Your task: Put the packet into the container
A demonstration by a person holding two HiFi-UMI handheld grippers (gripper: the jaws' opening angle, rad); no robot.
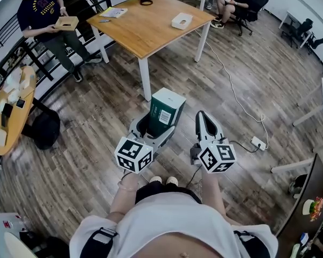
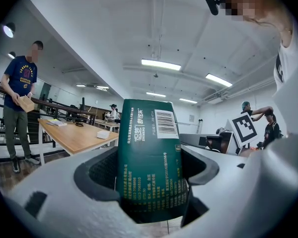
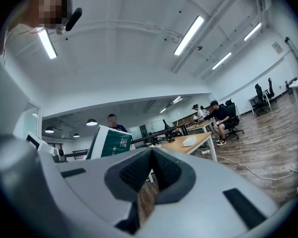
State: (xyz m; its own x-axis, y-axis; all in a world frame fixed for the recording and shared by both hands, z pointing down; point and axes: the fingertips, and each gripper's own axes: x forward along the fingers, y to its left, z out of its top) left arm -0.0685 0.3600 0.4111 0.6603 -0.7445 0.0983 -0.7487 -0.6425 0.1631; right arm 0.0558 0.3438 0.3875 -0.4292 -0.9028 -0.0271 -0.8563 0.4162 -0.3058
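— Over the plank floor (image 1: 258, 79) in the head view, your left gripper (image 1: 156, 128) is clamped on the green packet (image 1: 167, 107), which stands upright between its jaws in front of your body. Your right gripper (image 1: 202, 116) hangs just beside it with its jaws pressed together and nothing in them.

— Agreed. In your left gripper view the packet (image 2: 149, 157) fills the middle, barcode near the top, with a dark pad (image 2: 97, 175) touching each side. Beyond it you can see the wooden table (image 2: 74, 135), and a standing person (image 2: 17, 93) holding a shallow wooden box (image 2: 26, 103).

— That same box (image 1: 67, 23) shows at the head view's upper left, well apart from your packet, past the table (image 1: 151, 31) with a white box (image 1: 182, 20) on it. Whether it is the container, I cannot tell.

— In your right gripper view the jaws of that gripper (image 3: 151, 170) meet with no gap. Your packet (image 3: 109, 143) shows to their left, untouched by them, and the table (image 3: 176, 145) lies behind.
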